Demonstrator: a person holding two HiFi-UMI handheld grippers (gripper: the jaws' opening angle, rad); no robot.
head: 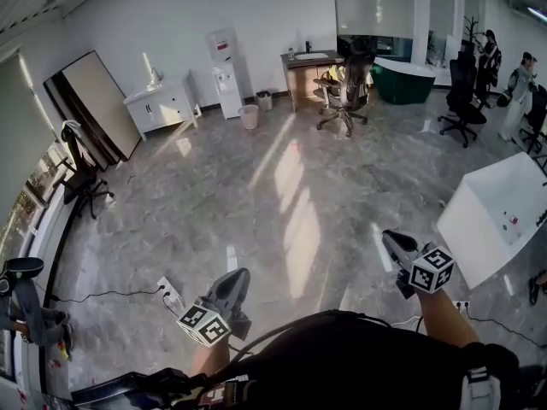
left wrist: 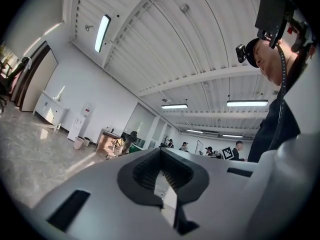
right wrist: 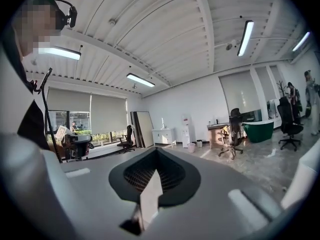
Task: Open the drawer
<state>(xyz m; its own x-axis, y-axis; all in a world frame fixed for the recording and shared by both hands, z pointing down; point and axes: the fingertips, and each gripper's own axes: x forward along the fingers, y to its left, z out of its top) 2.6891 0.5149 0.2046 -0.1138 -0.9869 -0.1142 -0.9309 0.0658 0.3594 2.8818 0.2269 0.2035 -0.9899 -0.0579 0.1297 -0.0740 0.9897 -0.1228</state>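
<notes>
1. The left tool [head: 235, 280] is held at the lower left of the head view, its jaws pressed together on nothing.
2. The right tool [head: 395, 244] is held at the lower right, its jaws likewise pressed together and empty.
3. A white cabinet [head: 162, 105] is seen at the upper left against the wall [head: 171, 24], well apart from both tools; its drawer cannot be made out clearly.

Both arms reach forward from the dark-clothed torso [head: 342, 367], a gripper in each hand. In the head view the left gripper [head: 236, 280] sits near 7 o'clock, nose aimed toward 1 o'clock. The right gripper [head: 393, 241] sits near 4 o'clock, aimed toward 10 o'clock. Both point roughly level, jaws closed together with nothing between them. The bare right forearm [head: 444, 314] runs back toward 5 o'clock.
</notes>
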